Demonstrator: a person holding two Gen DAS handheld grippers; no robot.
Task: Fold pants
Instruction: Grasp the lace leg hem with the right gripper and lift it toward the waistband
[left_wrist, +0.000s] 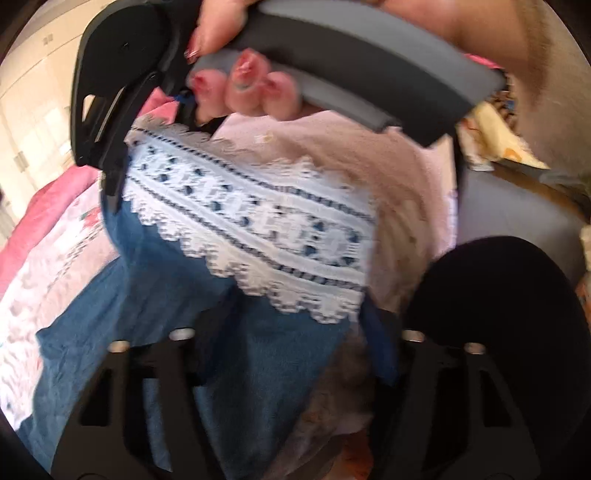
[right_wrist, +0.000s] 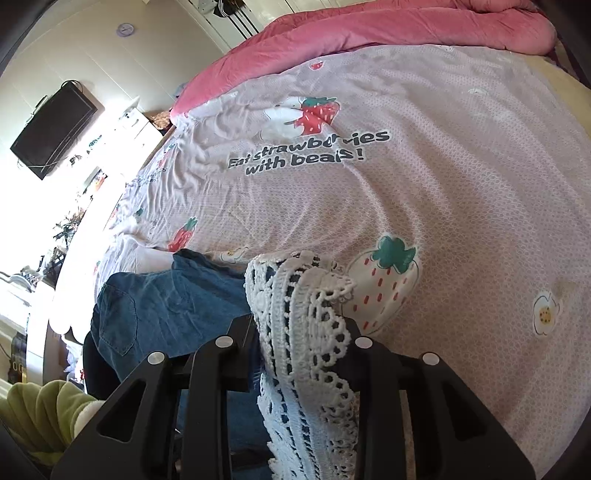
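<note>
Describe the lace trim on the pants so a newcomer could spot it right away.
On the pink strawberry-print bedsheet lie blue denim pants. At their hem runs the white lace trim, pinched in the right hand-held gripper. Its openwork holes and scalloped edge set it apart from the plain denim.

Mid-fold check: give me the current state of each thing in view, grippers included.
Denim pants: partly lifted, rest lying rumpled on the bed.
Lace hem: raised and stretched between both grippers.
Right gripper: shut on the lace hem.
Left gripper: shut on the denim pants.
Strawberry bedsheet: spread, lightly wrinkled.
Pink duvet: bunched at the far edge.
</note>
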